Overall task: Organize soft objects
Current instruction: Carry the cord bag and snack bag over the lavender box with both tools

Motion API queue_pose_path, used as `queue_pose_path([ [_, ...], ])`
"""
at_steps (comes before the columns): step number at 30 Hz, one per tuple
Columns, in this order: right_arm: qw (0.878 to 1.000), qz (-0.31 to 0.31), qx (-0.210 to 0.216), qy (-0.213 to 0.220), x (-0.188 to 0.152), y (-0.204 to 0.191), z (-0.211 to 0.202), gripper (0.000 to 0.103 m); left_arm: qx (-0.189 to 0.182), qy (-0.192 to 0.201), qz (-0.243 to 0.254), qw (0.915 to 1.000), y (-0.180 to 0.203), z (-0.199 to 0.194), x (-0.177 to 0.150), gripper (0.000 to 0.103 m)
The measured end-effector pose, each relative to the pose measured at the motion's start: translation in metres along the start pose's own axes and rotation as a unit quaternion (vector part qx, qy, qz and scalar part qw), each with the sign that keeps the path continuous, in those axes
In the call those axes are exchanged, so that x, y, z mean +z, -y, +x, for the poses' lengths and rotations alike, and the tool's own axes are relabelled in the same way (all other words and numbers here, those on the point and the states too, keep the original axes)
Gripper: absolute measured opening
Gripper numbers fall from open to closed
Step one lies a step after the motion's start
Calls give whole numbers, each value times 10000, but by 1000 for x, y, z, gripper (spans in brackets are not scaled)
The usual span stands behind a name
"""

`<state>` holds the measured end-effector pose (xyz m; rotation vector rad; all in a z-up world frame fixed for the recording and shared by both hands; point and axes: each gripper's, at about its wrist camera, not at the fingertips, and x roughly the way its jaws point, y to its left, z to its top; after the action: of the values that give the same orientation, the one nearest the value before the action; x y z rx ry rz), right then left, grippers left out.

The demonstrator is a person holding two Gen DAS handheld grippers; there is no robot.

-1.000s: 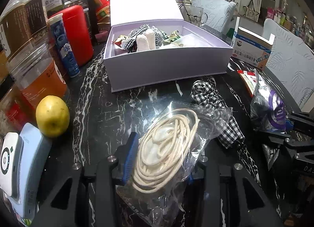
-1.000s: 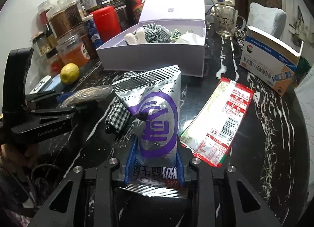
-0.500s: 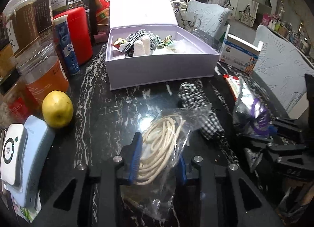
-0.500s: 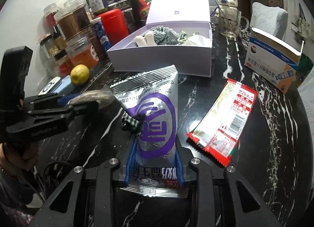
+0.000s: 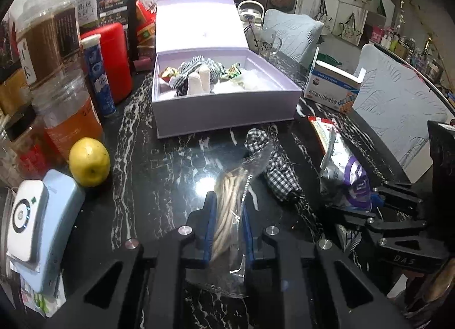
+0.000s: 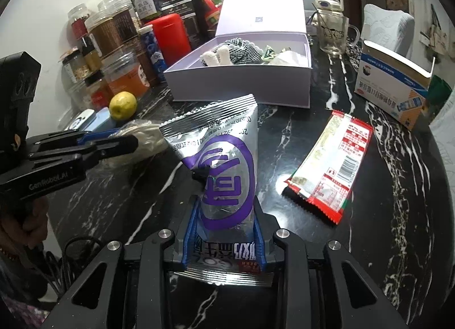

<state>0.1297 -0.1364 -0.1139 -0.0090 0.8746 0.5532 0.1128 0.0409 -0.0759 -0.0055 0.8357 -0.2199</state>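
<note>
My left gripper is closing on a clear plastic bag of cream cord, its blue pads pressing both sides and holding it off the black marble table. In the right wrist view the left gripper holds the cord bag at the left. My right gripper is shut on a silver snack bag with a purple logo, held upright. The open lilac box behind holds checked cloth, white socks and wrappers. A black-and-white checked cloth lies on the table between the grippers.
Jars, a red canister and a blue tube line the left side beside a lemon and a white device. A red-and-white packet lies right of the snack bag. A cardboard box and a glass mug stand at the right.
The left jaws have closed, squeezing the cord bag from a wide flat coil into a narrow bundle, and the gripper has lifted it and drawn back. The right gripper keeps its hold.
</note>
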Motion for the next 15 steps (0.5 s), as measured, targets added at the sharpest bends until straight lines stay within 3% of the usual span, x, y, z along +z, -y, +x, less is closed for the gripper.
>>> queue_pose_path([
  [15,9990,-223,-19,385,14,-13,-32,32,-260,581,249,9977,12,-35,22,12],
])
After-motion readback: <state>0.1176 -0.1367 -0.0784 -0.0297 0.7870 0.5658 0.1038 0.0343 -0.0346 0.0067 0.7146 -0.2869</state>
